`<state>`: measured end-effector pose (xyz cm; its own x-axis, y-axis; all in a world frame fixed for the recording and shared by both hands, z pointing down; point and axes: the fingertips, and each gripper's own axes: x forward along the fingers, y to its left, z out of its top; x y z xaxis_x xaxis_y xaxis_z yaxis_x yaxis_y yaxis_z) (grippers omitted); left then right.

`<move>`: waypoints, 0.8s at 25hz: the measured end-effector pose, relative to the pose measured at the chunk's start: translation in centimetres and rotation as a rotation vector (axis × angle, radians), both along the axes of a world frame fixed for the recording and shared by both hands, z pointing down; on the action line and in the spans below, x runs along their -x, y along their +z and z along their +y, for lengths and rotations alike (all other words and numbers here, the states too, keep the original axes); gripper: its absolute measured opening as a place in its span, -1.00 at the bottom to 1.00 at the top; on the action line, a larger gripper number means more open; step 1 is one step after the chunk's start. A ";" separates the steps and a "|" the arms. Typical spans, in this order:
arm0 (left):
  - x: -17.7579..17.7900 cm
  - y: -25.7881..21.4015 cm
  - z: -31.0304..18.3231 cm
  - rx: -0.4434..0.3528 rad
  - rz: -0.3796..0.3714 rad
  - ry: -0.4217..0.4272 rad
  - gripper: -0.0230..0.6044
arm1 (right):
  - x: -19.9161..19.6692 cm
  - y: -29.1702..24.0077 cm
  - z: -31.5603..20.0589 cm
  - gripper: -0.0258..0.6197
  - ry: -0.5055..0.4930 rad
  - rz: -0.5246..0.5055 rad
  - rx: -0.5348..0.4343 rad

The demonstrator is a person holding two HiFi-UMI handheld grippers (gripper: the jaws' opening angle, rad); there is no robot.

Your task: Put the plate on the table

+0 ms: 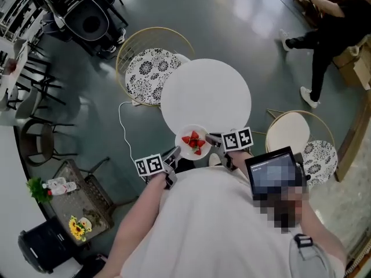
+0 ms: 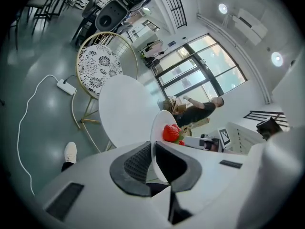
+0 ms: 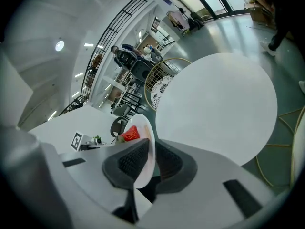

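Observation:
A small white plate (image 1: pixel 186 150) with red strawberries (image 1: pixel 195 142) hangs at the near edge of the round white table (image 1: pixel 206 94). My left gripper (image 1: pixel 174 154) is shut on the plate's left rim, and my right gripper (image 1: pixel 215 141) is shut on its right rim. In the left gripper view the plate (image 2: pixel 157 128) stands edge-on between the jaws of the left gripper (image 2: pixel 153 163), a strawberry (image 2: pixel 172 132) showing above them. In the right gripper view the plate (image 3: pixel 146 140) is pinched in the right gripper (image 3: pixel 151 162), with the table (image 3: pixel 219 104) beyond.
A gold-framed chair with a patterned cushion (image 1: pixel 149 74) stands left of the table, and another chair (image 1: pixel 288 132) to its right. A white cable (image 1: pixel 123 126) lies on the floor. A person (image 1: pixel 330 30) stands at the far right. A black chair (image 1: pixel 87 16) sits far left.

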<state>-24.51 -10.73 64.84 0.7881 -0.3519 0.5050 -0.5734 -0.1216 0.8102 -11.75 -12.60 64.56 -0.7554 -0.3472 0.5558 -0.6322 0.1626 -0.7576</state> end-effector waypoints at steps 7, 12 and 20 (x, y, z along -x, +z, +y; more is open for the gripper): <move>3.5 1.3 -4.9 0.025 0.030 0.096 -0.89 | 3.4 1.1 -3.9 -0.82 0.085 0.008 -0.007; 4.8 1.0 -8.5 0.008 0.040 0.159 -0.89 | 4.7 0.8 -6.9 -0.82 0.146 0.011 -0.019; 6.3 1.2 -10.5 0.057 0.095 0.197 -0.89 | 6.0 1.1 -8.3 -0.82 0.210 0.053 0.006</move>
